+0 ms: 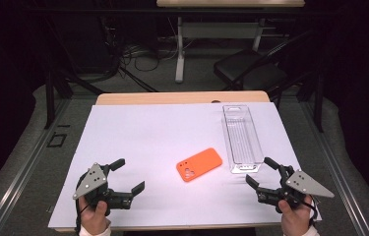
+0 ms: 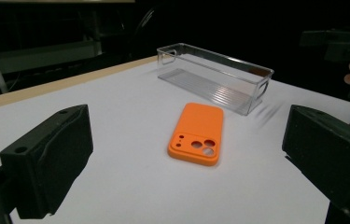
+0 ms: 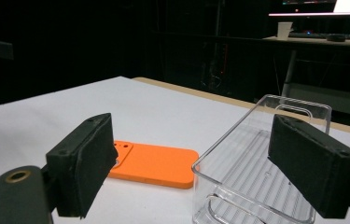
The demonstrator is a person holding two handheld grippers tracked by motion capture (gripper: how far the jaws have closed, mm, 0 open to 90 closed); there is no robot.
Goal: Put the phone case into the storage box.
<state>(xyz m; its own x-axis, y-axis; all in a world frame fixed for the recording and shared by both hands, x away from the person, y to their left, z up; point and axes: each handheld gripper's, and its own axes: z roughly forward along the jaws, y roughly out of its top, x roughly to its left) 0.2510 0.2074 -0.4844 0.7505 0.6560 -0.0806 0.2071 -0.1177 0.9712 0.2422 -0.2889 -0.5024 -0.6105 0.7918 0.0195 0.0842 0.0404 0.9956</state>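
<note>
1. Both grippers, left (image 1: 129, 176) and right (image 1: 259, 170), are standing wide and holding nothing.
2. Case (image 1: 199, 164) is lying between them, nearer my right, long axis pointing toward the tray (image 1: 241, 136).

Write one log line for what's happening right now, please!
left claw: open, holds nothing | right claw: open, holds nothing | phone case: flat on table, untouched | clear bin: beside case, holds nothing

A white sheet (image 1: 138, 137) is spread over the wooden table (image 1: 182, 98); a black chair (image 1: 251, 69) is seen beyond its far edge.
</note>
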